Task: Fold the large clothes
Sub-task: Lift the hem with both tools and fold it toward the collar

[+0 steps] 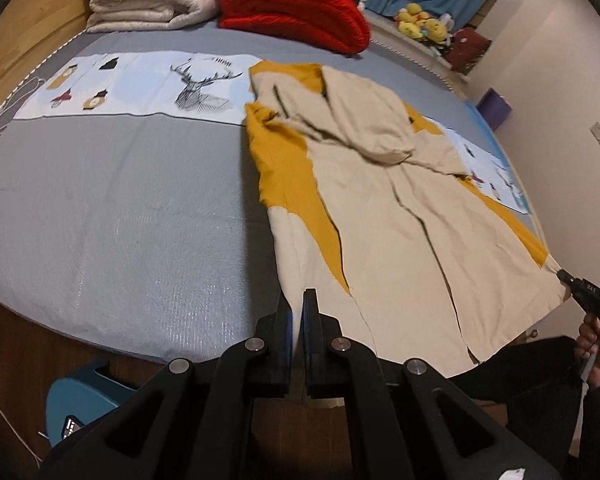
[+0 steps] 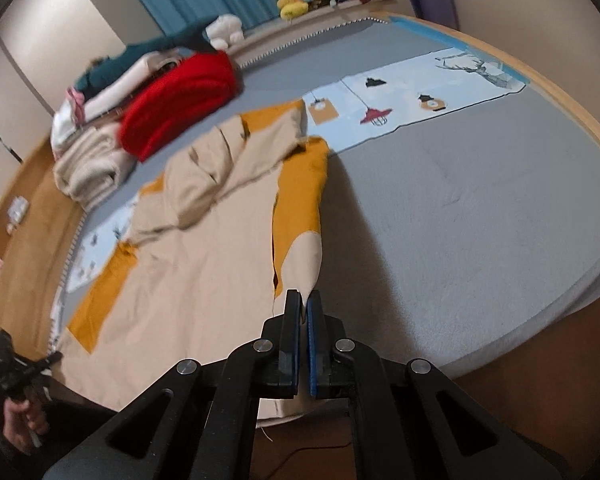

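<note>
Both tongs, left (image 1: 299, 300) and right (image 2: 305, 300), pinch the cream-and-mustard cloth garment's (image 1: 400, 220) hem corners, presumably to fold it up the grey bed (image 1: 120, 200).

No words, brand names or numbers are showing clearly enough to be read in either view. The printed band (image 1: 148, 84) lying across the grey bed cover (image 1: 112, 208) is carrying only pictures: a line-drawn stag's head, hanging lamps and small dark shapes, with no lettering beside them. A small lit display is glowing on the blue object (image 1: 80, 404) on the floor at the near left, but its marks are too small to make out. A white label (image 1: 514, 474) is sitting on the gripper body at the near right edge, and any print on it is too blurred to read.
</note>
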The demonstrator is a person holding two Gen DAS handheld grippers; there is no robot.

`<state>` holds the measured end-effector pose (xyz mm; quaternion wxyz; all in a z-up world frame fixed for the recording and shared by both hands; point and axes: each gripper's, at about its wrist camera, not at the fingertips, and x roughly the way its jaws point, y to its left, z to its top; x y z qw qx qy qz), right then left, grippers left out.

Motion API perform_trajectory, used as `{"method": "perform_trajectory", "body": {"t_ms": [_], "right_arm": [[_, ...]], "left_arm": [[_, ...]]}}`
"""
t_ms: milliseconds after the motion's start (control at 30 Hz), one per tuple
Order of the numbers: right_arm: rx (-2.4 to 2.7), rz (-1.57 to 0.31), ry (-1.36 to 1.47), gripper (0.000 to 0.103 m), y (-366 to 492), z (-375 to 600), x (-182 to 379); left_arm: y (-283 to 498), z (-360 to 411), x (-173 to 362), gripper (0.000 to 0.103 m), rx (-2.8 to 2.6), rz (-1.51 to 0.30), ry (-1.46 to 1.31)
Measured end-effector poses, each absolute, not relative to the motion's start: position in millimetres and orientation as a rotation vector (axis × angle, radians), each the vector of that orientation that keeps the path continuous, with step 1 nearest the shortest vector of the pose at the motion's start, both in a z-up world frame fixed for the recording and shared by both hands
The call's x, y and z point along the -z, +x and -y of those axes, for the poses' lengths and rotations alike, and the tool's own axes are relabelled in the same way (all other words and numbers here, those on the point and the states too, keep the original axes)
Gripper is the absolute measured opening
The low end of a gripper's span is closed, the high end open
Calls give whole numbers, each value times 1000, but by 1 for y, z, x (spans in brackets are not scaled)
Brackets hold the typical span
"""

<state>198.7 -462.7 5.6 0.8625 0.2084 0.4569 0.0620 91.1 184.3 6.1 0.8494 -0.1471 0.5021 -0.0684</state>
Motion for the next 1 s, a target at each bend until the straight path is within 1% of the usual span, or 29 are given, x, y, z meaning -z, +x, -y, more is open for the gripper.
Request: {"method": "perform_trajectory", "body": {"t_ms": [300, 500, 600, 700, 800, 1000], "right_arm": [[-201, -880, 413, 3, 140, 477, -62], [-202, -838, 490, 3, 80, 496, -93], [-194, -818, 534, 3, 61, 505, -100], [-186, -813, 541, 3, 69, 507, -103], [-180, -811, 501, 3, 104, 498, -101], [-173, -826, 438, 3, 222, 483, -71]], "left_arm": [[31, -194, -65, 3, 237, -999, -313], [-9, -205, -100, 3, 273, -990, -340], [-11, -212, -106, 3, 262, -991, -379], [10, -213, -103, 3, 257, -986, -397], [48, -209, -92, 3, 261, -984, -403], [157, -217, -40, 3, 212, -982, -424]]}}
